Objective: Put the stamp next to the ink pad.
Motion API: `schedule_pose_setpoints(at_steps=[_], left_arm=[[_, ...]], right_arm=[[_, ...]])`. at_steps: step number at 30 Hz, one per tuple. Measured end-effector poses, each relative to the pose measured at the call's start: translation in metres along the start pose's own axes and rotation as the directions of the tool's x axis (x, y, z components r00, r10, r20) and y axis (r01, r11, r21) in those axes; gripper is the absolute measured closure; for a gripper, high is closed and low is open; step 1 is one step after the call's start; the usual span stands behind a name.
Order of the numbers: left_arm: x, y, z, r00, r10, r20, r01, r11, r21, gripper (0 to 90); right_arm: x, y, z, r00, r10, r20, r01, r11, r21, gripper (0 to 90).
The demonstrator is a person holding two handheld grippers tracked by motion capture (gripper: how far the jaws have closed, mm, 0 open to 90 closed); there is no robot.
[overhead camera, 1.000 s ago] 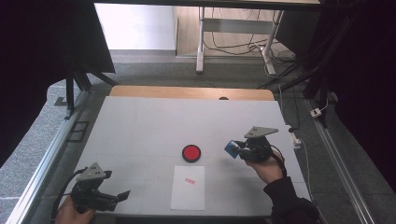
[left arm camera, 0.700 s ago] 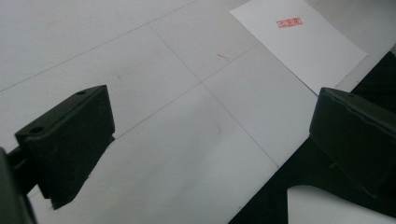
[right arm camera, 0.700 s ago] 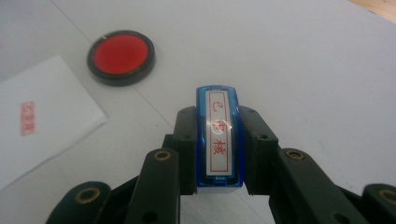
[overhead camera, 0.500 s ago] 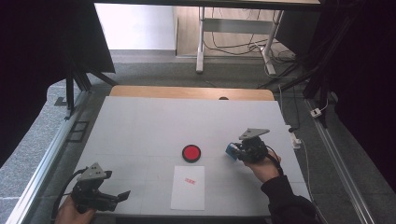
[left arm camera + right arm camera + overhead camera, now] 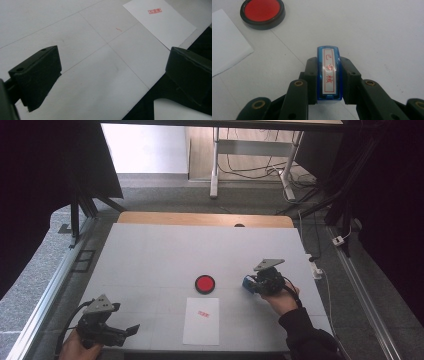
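Note:
My right gripper (image 5: pixel 251 285) (image 5: pixel 329 75) is shut on a blue stamp (image 5: pixel 329 72) (image 5: pixel 247 282) with a white label bearing red characters, held low over the table right of centre. A round red ink pad (image 5: pixel 205 283) (image 5: pixel 262 12) in a black case lies just left of it. In front of the pad lies a white sheet of paper (image 5: pixel 202 320) (image 5: pixel 160 21) with a small red imprint (image 5: pixel 203 313) (image 5: pixel 154 11). At the table's front left corner my left gripper (image 5: pixel 127 332) (image 5: pixel 112 75) stands open, its jaws wide apart over bare table, pointing toward the paper.
The white table (image 5: pixel 165 255) has a wooden strip (image 5: pixel 200 219) along its far edge. Metal rails (image 5: pixel 50 285) run down both sides. A table frame and cables (image 5: pixel 250 165) stand on the floor beyond. A white plug (image 5: pixel 316 270) lies at the right edge.
My right gripper has sunk a little toward the table with the stamp in it. The left gripper has stayed put.

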State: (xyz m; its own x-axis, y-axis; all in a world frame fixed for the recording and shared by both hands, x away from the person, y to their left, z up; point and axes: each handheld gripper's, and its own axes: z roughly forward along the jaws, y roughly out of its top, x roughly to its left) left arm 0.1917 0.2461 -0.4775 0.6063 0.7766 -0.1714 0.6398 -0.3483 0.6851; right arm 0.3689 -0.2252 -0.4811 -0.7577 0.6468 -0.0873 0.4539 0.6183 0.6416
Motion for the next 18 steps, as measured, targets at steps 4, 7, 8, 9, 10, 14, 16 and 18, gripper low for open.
schedule_pose_setpoints(at_steps=[4, 7, 8, 9, 10, 14, 16, 18], left_arm=[[0.0, 0.0, 0.0, 1.0, 0.001, 0.002, -0.001, 1.0, 0.0, 0.6], [-0.0001, 0.0, 0.0001, 1.0, 0.002, 0.0, -0.002, 1.0, 0.0, 0.6], [-0.0001, 0.0, 0.0001, 1.0, 0.003, 0.002, -0.003, 1.0, 0.001, 0.6], [-0.0002, 0.0001, 0.0001, 1.0, 0.003, 0.0, -0.003, 1.0, 0.002, 0.6], [-0.0003, 0.0, 0.0001, 1.0, 0.003, 0.0, -0.003, 1.0, 0.002, 0.6], [-0.0001, -0.0001, -0.0001, 1.0, 0.003, 0.002, -0.003, 1.0, 0.0, 0.6], [-0.0002, -0.0001, 0.0, 1.0, 0.003, 0.001, -0.003, 1.0, 0.0, 0.6], [-0.0002, -0.0001, -0.0001, 1.0, 0.005, 0.001, -0.005, 1.0, 0.001, 0.6]], right_arm=[[-0.0001, -0.0013, 0.0032, 1.0, -0.007, 0.0, 0.007, 1.0, 0.013, 70.1], [-0.0006, -0.0015, 0.003, 1.0, 0.002, 0.0, -0.002, 1.0, 0.016, 68.4], [-0.0009, -0.0016, 0.0031, 1.0, 0.005, 0.002, -0.005, 1.0, 0.017, 67.0], [-0.0012, -0.0019, 0.0035, 1.0, 0.008, -0.002, -0.008, 1.0, 0.014, 66.0], [-0.0013, -0.002, 0.0036, 0.9999, 0.012, -0.005, -0.012, 1.0, 0.013, 65.3], [-0.0005, -0.0013, 0.003, 0.9998, 0.02, -0.005, -0.02, 1.0, 0.007, 64.0], [-0.0002, -0.0009, 0.0024, 0.9998, 0.021, 0.0, -0.021, 1.0, 0.008, 62.5], [-0.0004, -0.0006, 0.0016, 0.9998, 0.02, 0.004, -0.02, 1.0, -0.001, 60.8]])
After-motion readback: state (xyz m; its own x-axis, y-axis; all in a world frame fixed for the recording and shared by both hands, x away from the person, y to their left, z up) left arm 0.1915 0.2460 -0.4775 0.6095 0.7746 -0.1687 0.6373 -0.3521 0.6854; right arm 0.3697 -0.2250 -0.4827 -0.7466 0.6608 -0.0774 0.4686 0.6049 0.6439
